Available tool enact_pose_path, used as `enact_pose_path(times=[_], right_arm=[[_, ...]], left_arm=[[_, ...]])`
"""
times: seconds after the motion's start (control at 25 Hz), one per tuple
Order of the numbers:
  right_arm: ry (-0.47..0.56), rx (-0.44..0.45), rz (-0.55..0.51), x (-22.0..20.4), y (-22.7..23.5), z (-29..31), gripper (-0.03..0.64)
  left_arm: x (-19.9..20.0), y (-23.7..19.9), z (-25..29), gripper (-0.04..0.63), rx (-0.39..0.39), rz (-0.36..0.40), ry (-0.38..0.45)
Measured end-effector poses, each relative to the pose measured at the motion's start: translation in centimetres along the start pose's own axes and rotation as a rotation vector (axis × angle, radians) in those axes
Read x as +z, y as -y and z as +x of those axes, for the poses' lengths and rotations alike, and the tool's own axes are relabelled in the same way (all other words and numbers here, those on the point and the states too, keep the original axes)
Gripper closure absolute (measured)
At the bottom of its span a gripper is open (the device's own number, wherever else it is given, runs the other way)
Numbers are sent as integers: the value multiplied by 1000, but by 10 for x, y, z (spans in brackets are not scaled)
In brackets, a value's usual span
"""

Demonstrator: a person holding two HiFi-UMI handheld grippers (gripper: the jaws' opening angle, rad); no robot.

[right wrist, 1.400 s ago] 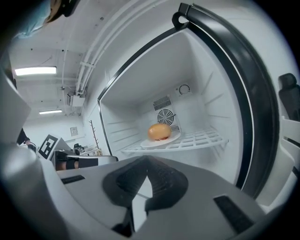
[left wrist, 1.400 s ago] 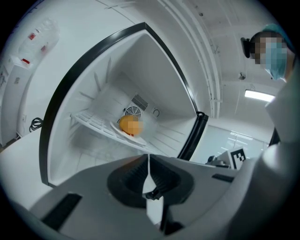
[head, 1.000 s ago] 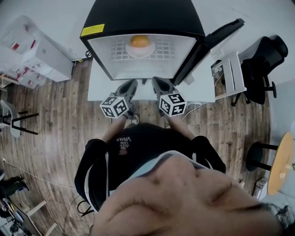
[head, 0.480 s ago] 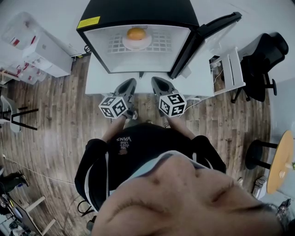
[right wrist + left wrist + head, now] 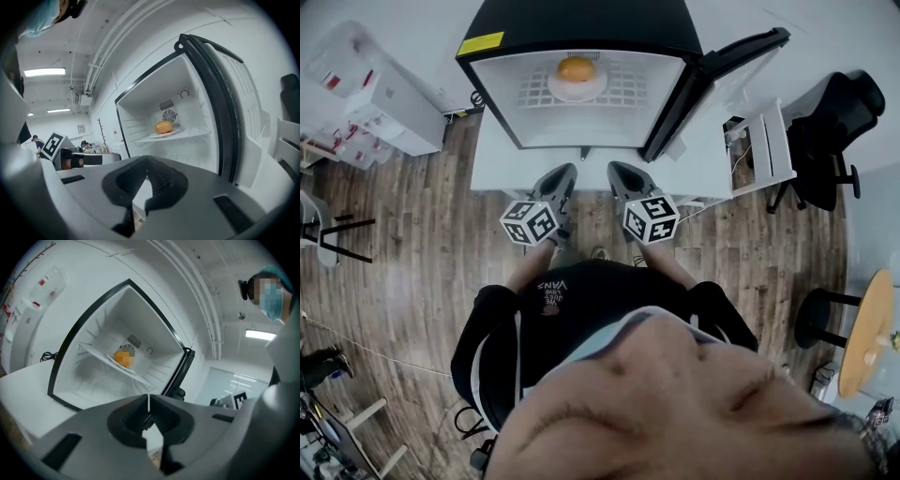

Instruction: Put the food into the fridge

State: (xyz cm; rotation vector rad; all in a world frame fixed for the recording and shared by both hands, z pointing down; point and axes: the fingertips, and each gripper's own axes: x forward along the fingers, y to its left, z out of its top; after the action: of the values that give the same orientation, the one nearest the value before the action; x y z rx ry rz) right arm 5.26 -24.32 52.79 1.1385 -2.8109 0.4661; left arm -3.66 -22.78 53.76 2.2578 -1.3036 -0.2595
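Bun on plate on fridge shelf, door open; left hand-held gripper and right hand-held gripper closed, empty

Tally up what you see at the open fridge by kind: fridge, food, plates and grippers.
fridge: 1
burger: 1
plate: 1
grippers, left gripper and right gripper, both shut, empty: 2
Total: 5
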Motion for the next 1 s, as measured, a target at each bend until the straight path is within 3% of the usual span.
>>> enact_pose_path(times=[1.0], right_arm=[[43, -120, 3, -6, -66, -14, 604]], left_arm=[[12, 3, -62, 571, -119, 49, -42]])
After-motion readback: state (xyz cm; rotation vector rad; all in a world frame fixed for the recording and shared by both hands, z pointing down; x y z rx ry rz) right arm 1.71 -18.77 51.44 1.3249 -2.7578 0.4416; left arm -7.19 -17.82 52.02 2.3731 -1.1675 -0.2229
